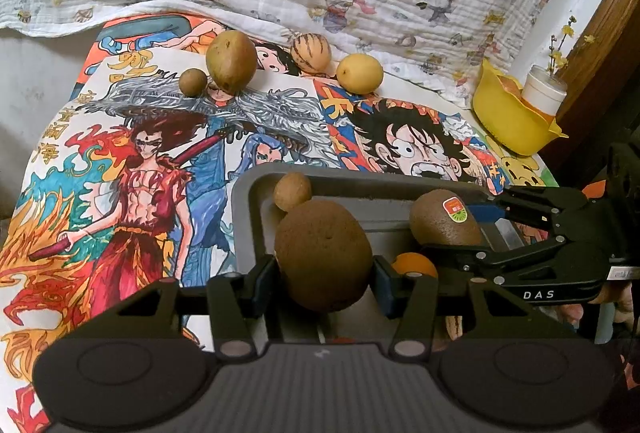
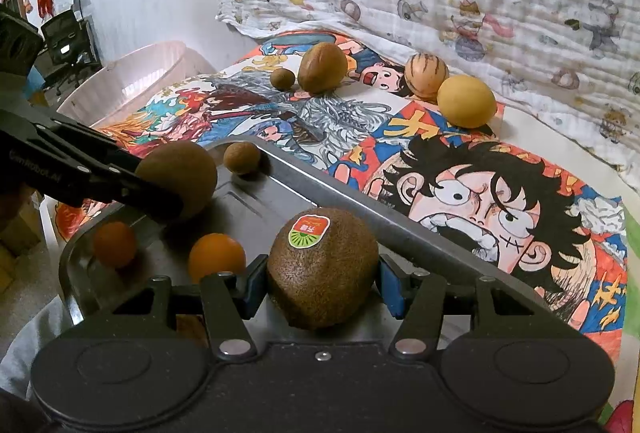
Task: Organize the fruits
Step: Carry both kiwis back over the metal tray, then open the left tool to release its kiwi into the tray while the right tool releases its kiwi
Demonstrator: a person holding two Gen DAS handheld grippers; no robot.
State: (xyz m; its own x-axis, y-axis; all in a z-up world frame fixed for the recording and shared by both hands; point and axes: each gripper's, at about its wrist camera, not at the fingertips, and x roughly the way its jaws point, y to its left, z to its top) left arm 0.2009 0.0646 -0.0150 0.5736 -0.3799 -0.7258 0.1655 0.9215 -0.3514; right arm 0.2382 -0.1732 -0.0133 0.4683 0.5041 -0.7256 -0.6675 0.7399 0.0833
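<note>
The left gripper (image 1: 323, 275) clamps a big, rough brown fruit (image 1: 322, 255) between its pads, over the grey metal tray (image 1: 256, 189). The right gripper (image 2: 322, 283) pinches a fuzzy, stickered kiwi (image 2: 322, 269) in the same tray. Two small oranges (image 2: 216, 256) and one little brown ball (image 2: 241, 157) lie inside. Four fruits stay on the drawings.

A stickered kiwi (image 2: 322, 273) sits clamped between the right gripper's (image 2: 322, 287) blue jaws, over a grey tray (image 2: 360, 217). The left gripper (image 2: 160, 201) holds a plain kiwi (image 2: 180, 173) at the tray's far side. Two oranges (image 2: 216, 257) lie in the tray. More fruit rests beyond on a cartoon-covered table (image 2: 460, 177).
</note>
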